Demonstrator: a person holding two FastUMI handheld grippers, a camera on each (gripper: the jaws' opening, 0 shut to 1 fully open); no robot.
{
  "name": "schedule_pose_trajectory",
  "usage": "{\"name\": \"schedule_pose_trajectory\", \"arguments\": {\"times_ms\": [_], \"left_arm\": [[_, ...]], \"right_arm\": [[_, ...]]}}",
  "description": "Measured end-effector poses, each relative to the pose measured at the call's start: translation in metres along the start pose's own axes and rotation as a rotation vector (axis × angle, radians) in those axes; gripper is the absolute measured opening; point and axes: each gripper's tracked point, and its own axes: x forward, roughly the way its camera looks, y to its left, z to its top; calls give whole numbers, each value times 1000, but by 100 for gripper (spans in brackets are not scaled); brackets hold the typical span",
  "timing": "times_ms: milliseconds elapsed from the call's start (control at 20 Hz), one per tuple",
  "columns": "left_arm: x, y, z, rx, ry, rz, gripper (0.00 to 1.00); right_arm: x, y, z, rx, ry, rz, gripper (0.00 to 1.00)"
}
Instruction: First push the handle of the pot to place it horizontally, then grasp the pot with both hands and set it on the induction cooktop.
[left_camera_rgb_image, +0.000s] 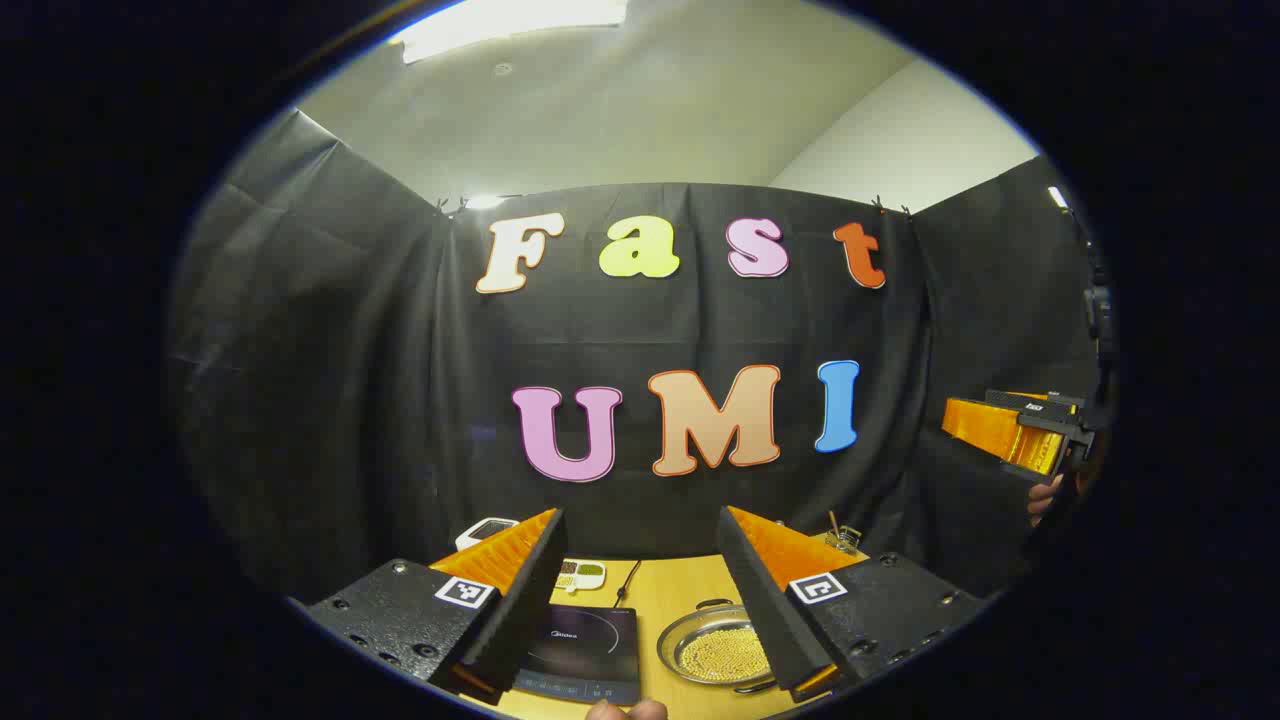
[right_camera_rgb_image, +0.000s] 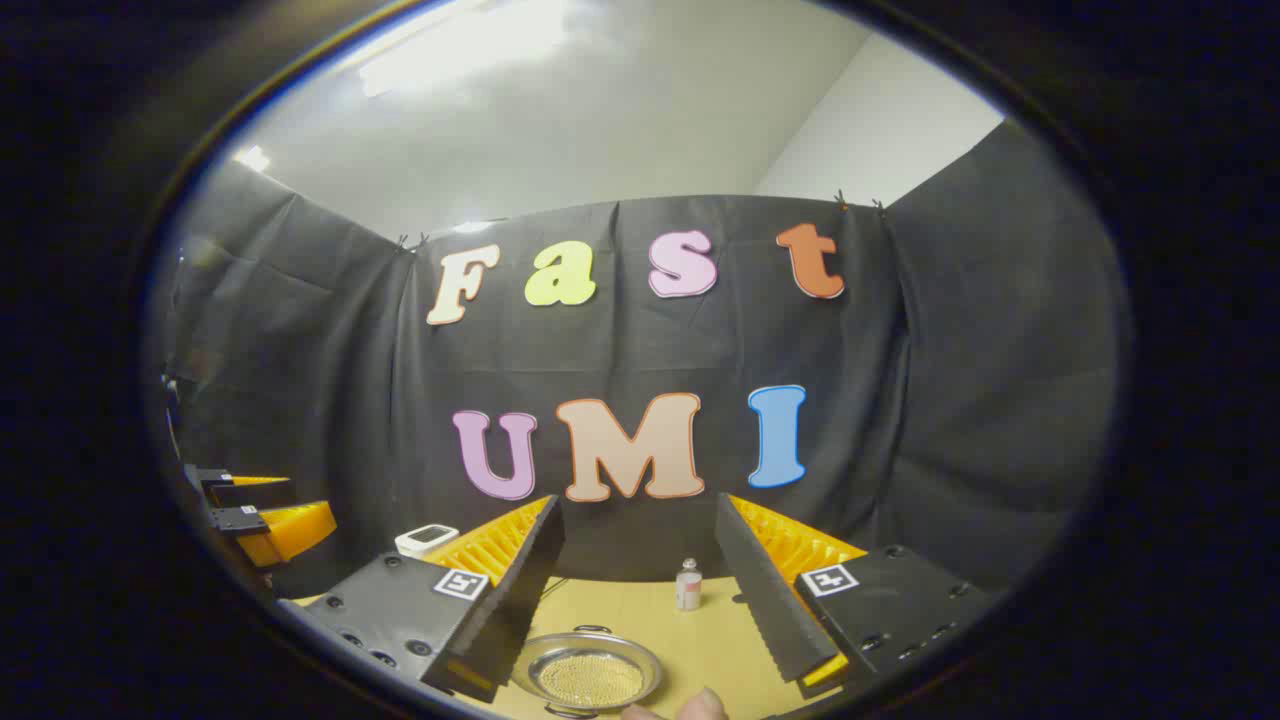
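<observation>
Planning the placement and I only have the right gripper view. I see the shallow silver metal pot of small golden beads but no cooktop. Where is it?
Observer: In the left gripper view, the flat black induction cooktop lies on the yellow wooden table, just left of the shallow silver metal pot, with a gap between them.
Operator: Anything on it?
Observer: The part of its top I can see is bare. A black cable runs off behind it.
Operator: Anything else nearby?
Observer: A small white divided dish sits behind it, near the wall.
</observation>
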Motion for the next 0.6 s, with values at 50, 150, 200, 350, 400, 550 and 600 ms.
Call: {"name": "schedule_pose_trajectory", "arguments": {"times_ms": [50, 150, 200, 350, 400, 550, 600], "left_arm": [[0, -1, -1, -7, 8, 3, 92], [-2, -3, -3, -25, 15, 13, 92], [-3, -3, -3, -26, 18, 18, 92], [-4, 0, -5, -23, 25, 34, 92], [-5, 1, -6, -19, 28, 39, 92], [-9, 4, -4, -8, 30, 49, 92], [-9, 4, -3, -8, 25, 50, 92]], "right_arm": [[1, -5, 1, -9, 1, -1, 93], [1, -11, 1, -11, 3, -4, 93], [2, -13, 2, -6, 6, -4, 93], [1, -19, -7, -2, 27, -1, 93], [1, -20, -8, -3, 30, 0, 93], [-2, -19, -8, -5, 33, 7, 93], [-2, -17, -7, -7, 31, 10, 93]]}}
